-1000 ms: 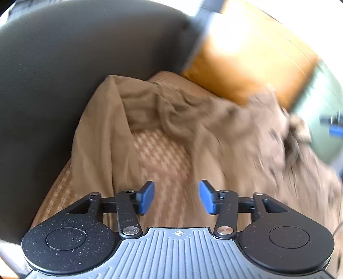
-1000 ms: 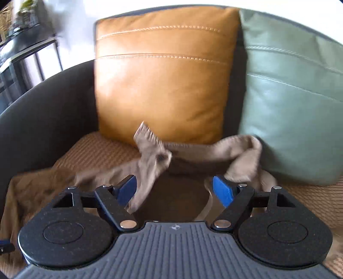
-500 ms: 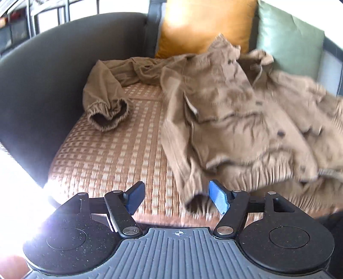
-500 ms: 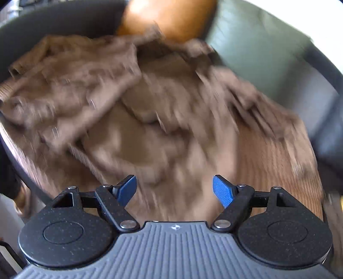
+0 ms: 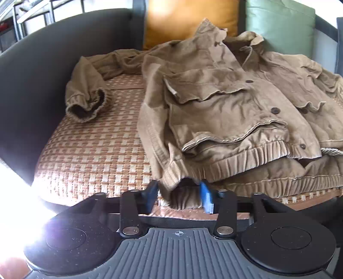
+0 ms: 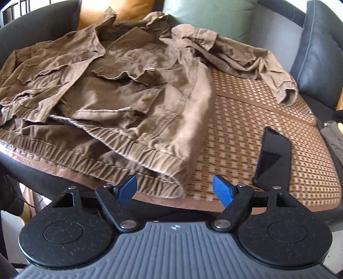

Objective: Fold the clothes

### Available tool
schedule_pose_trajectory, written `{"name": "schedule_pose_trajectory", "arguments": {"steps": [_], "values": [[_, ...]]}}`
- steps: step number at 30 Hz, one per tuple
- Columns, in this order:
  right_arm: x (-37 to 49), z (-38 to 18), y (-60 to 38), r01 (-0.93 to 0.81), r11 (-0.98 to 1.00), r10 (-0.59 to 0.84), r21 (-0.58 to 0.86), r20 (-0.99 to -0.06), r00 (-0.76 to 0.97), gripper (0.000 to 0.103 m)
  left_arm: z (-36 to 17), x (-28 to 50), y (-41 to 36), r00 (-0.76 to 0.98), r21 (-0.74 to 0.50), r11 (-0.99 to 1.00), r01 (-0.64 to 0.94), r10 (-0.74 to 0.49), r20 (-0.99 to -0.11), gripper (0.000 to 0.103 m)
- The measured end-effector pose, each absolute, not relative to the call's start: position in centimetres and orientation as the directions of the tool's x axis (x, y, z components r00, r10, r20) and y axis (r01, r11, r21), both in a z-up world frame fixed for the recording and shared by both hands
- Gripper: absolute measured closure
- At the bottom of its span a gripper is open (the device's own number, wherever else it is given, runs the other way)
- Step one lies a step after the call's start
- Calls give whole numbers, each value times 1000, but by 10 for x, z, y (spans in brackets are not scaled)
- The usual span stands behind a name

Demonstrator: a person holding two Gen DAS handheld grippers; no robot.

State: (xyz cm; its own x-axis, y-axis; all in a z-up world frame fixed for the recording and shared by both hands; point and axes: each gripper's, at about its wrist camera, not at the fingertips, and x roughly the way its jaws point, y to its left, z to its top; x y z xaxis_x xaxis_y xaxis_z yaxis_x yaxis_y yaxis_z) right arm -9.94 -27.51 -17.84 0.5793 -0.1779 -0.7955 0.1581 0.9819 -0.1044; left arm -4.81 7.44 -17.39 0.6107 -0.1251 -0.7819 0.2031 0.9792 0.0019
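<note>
- Tan button-up jacket (image 5: pixel 225 103) lies front up and rumpled on the woven seat mat (image 5: pixel 96 146) of a dark sofa (image 5: pixel 42 64), collar toward the backrest.
- Orange cushion (image 5: pixel 188 19) and green cushion (image 5: pixel 278 23) stand behind it.
- Left gripper (image 5: pixel 179 196): blue fingers a little apart, one on each side of the jacket's ribbed hem corner at the front edge of the seat; fabric sits between them; whether they pinch it, cannot tell, the tips are blurred.
- Right gripper (image 6: pixel 174 190): fingers wide apart, at the jacket's other hem corner, holding nothing.
- One sleeve cuff (image 5: pixel 85 105) lies by the sofa arm; other cuff (image 6: pixel 286 94) near a dark blue cushion (image 6: pixel 319 55).
- Black phone (image 6: pixel 272 158) lies on the mat beside the jacket, apart from it.
</note>
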Motion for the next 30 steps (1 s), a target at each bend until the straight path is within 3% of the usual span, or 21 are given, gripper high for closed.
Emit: {"name": "schedule_pose_trajectory", "arguments": {"steps": [2,4,6,9,10,12,19,24,27,29,30], "values": [[-99,-180,-275,177,979,-191,-104,-782,594,24,-173,-47,81,608,-46,984,174,-144,-781,71],[-93,-183,-277,201,975,-195,-91,-781,593,26,-172,-44,83,607,-73,987,146,-148,-781,65],[-85,-186,-279,218,973,-198,-81,-782,591,27,-173,-42,81,621,-73,991,113,-128,-773,40],[-78,-188,-280,235,970,-192,-61,-783,591,36,-171,-46,78,648,-91,990,109,-140,-748,41],[-80,-185,-280,236,971,-185,-47,-772,608,37,-172,-48,76,660,-72,991,115,-130,-740,41],[-85,-179,-278,233,971,-195,-52,-735,649,36,-176,-48,73,648,-35,989,146,-123,-752,58],[-88,-187,-281,221,973,-189,-66,-777,601,36,-181,-51,76,642,-34,987,159,-129,-756,64],[-86,-190,-273,198,979,-159,-46,-782,603,36,-181,-50,77,633,-32,979,204,-156,-758,75],[-85,-192,-270,191,980,-166,-61,-780,603,36,-181,-44,80,625,-74,982,176,-170,-762,74],[-82,-194,-271,209,976,-172,-54,-779,603,36,-180,-39,77,630,-95,985,145,-166,-759,60],[-80,-194,-273,219,975,-173,-46,-779,602,36,-180,-38,76,633,-99,986,136,-163,-757,66]]}}
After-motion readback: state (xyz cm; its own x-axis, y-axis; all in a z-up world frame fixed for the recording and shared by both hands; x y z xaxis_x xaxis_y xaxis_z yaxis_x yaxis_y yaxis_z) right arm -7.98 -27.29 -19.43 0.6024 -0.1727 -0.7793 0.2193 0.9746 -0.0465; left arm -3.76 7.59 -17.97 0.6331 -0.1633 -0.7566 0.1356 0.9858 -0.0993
